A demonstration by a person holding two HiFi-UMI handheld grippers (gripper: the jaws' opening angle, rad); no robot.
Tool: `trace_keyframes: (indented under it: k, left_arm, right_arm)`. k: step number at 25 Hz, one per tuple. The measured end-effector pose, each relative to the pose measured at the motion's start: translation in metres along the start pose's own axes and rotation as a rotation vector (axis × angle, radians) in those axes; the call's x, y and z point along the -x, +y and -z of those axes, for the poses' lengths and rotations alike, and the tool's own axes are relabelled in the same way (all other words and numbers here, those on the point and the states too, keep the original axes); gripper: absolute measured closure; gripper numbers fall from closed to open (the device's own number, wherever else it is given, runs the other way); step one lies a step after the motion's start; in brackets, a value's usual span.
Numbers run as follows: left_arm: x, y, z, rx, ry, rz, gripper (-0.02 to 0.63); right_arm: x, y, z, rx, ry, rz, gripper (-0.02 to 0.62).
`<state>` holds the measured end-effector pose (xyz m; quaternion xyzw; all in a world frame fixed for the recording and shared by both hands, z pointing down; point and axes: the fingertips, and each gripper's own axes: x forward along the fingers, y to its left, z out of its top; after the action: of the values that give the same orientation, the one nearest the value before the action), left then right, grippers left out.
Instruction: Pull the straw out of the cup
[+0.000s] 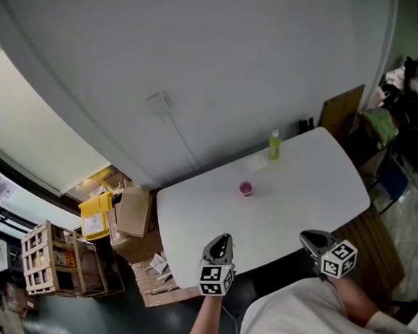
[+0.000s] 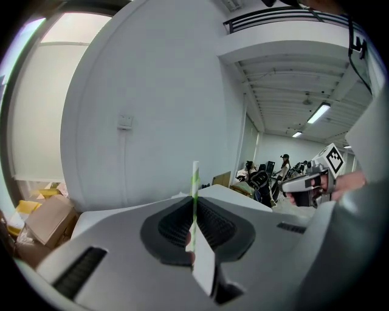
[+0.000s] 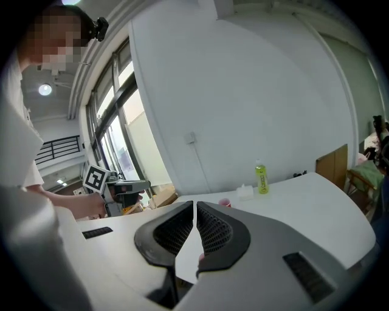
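Observation:
A small pink cup [image 1: 246, 189] stands near the middle of the white table [image 1: 318, 191], and it also shows low beyond the jaws as the cup [image 3: 225, 202] in the right gripper view. My left gripper [image 1: 223, 241] hovers at the table's near edge, well back from the cup. In the left gripper view the left gripper [image 2: 194, 209] is shut on a white straw with green stripes [image 2: 195, 179] that stands upright between its jaws. My right gripper [image 1: 309, 238] is held near the front edge too. The right gripper [image 3: 194, 209] has its jaws shut with nothing between them.
A green bottle [image 1: 274, 144] and a small white box [image 1: 257, 163] stand at the table's far side. Cardboard boxes [image 1: 133, 211], a yellow bin [image 1: 96, 215] and a wooden crate [image 1: 48, 259] lie on the floor to the left. People sit far off in the room [image 2: 267, 173].

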<state>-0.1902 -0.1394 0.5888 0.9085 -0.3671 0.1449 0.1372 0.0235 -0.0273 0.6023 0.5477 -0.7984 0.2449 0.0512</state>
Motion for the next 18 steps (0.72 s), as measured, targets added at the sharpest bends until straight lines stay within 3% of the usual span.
trace_keyframes:
  k: [8,18]
  left_arm:
    - [0.029,-0.031,-0.017,0.028,-0.066,-0.024,0.586]
    - [0.041,-0.062,-0.02,0.074,-0.11,-0.09,0.586]
  right_arm:
    - [0.02,-0.02,-0.012,0.075,-0.015,-0.016,0.554]
    - [0.041,-0.024,-0.024,0.145,-0.033,-0.123,0.555]
